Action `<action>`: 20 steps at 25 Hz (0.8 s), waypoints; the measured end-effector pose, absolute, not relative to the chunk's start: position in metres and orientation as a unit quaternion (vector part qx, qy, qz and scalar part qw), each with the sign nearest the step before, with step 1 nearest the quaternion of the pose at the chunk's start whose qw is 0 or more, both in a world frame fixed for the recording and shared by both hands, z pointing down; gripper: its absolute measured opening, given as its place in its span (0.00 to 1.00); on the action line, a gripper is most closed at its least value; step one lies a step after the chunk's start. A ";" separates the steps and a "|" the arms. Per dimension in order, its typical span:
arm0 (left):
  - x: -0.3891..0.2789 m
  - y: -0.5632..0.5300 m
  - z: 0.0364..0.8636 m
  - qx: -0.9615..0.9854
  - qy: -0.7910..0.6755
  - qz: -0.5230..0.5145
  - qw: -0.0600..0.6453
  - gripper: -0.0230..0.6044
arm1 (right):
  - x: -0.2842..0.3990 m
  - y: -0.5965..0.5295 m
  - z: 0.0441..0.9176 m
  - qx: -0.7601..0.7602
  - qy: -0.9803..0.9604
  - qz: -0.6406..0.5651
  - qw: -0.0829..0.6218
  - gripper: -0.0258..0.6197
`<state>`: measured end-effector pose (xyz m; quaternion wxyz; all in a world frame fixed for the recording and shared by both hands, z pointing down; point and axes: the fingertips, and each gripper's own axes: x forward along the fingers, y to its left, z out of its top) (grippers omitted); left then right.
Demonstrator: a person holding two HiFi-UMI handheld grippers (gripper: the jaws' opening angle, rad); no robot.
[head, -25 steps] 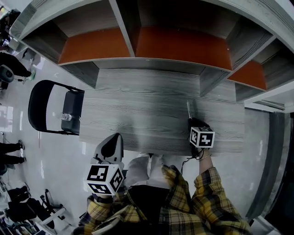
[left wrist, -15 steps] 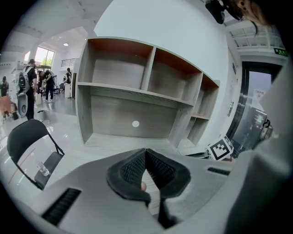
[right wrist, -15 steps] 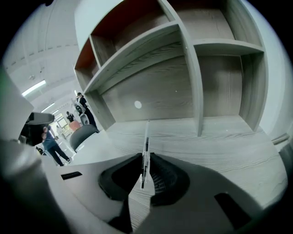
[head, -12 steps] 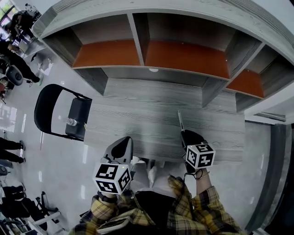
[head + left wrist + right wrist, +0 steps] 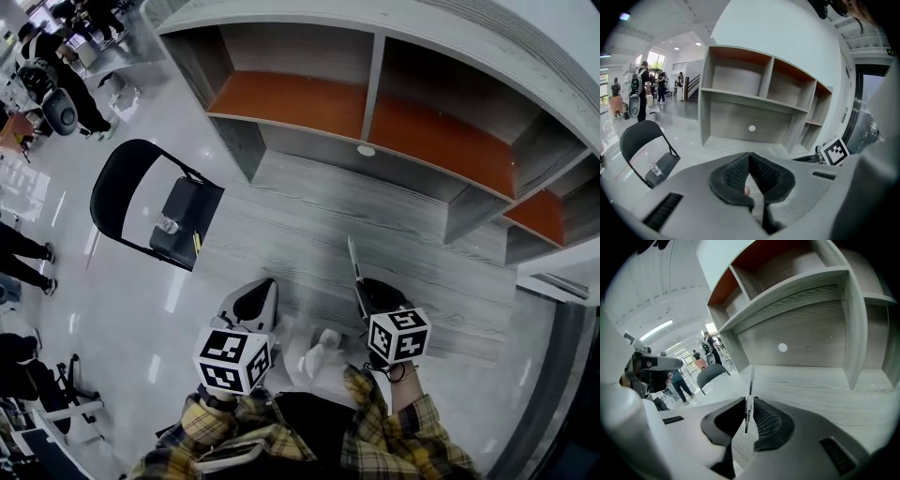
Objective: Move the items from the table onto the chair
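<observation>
As far as print goes, what can be made out is the black-and-white square pattern on each gripper's cube; it is a code, not words.

The right gripper (image 5: 364,287) is clamped on a slim pen (image 5: 353,260). In the right gripper view the pen (image 5: 749,392) stands pinched between the ribbed pads (image 5: 764,420), its pale barrel sticking well out past the tips of the right gripper (image 5: 749,414), with a darker stretch low down. From the head view this gripper hangs over the near part of the grey wood table (image 5: 427,253), the pen slanting away from the person.

The left gripper (image 5: 253,298) has its jaws pressed together with nothing between them. The left gripper view shows its two dark pads (image 5: 735,174) meeting in a line at the tips of the left gripper (image 5: 749,161). It sits beside the table's near edge, on the side toward the chair.

Well apart from the pen, the black folding chair (image 5: 194,204) stands on the shiny floor just off the table's end. On its seat rests a small clear glass (image 5: 169,225), and a thin yellow stick (image 5: 197,245) lies along the seat's table-side edge; what that stick is I cannot tell.

A shelf unit (image 5: 375,56) with orange back panels rises behind the table, and a white round disc (image 5: 366,150) sits at its base.
</observation>
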<state>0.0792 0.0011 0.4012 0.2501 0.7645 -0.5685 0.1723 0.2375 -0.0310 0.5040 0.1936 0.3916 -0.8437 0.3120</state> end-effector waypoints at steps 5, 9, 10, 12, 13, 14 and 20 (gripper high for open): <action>0.027 0.007 0.408 0.748 -0.588 0.159 0.265 0.04 | 0.190 -0.039 0.505 0.375 -0.850 0.304 0.212 0.14; -0.035 0.010 0.412 0.735 -0.603 0.145 0.272 0.04 | 0.143 -0.044 0.507 0.371 -0.850 0.298 0.228 0.14; -0.052 0.010 0.413 0.733 -0.607 0.142 0.273 0.04 | 0.129 -0.045 0.508 0.370 -0.850 0.295 0.232 0.14; -0.088 0.009 0.415 0.729 -0.611 0.140 0.274 0.04 | 0.099 -0.049 0.508 0.372 -0.849 0.290 0.238 0.14; -0.107 0.009 0.415 0.728 -0.613 0.140 0.273 0.04 | 0.083 -0.051 0.508 0.374 -0.848 0.290 0.239 0.14; -0.126 0.009 0.416 0.726 -0.616 0.142 0.272 0.04 | 0.066 -0.053 0.508 0.374 -0.847 0.291 0.239 0.14; -0.241 0.010 0.428 0.709 -0.634 0.142 0.274 0.04 | -0.056 -0.062 0.514 0.350 -0.856 0.297 0.238 0.14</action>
